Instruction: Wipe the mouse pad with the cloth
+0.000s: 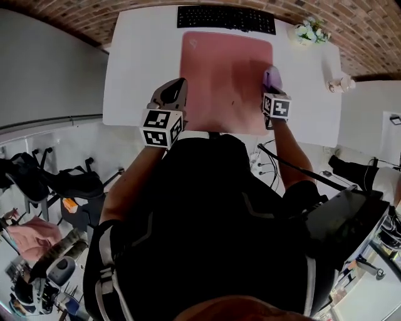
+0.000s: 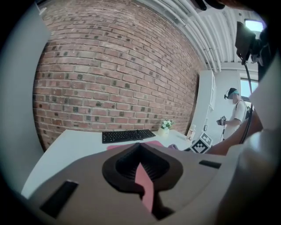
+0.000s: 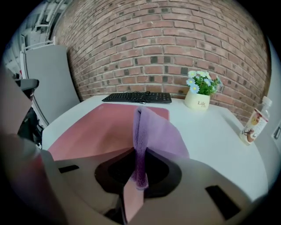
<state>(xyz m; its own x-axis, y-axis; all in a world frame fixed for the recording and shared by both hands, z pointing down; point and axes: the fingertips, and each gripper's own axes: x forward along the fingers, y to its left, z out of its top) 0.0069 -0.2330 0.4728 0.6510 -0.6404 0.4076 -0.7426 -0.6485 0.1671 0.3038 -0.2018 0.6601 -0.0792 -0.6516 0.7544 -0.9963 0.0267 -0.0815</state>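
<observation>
We find the right gripper clamped on the purple cloth at the pink mouse pad's right edge, evidently for wiping; the left gripper sits closed, empty.

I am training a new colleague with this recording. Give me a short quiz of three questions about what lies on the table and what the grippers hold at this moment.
1. Short answer: which gripper is shut on the purple cloth?
2. True or false: the black keyboard lies on top of the pink mouse pad.
3. Fill in: seen from the person, the flower pot stands to the ___ of the keyboard.

Key
1. The right gripper.
2. False. It lies on the white table, beyond the pad's far edge.
3. right
</observation>
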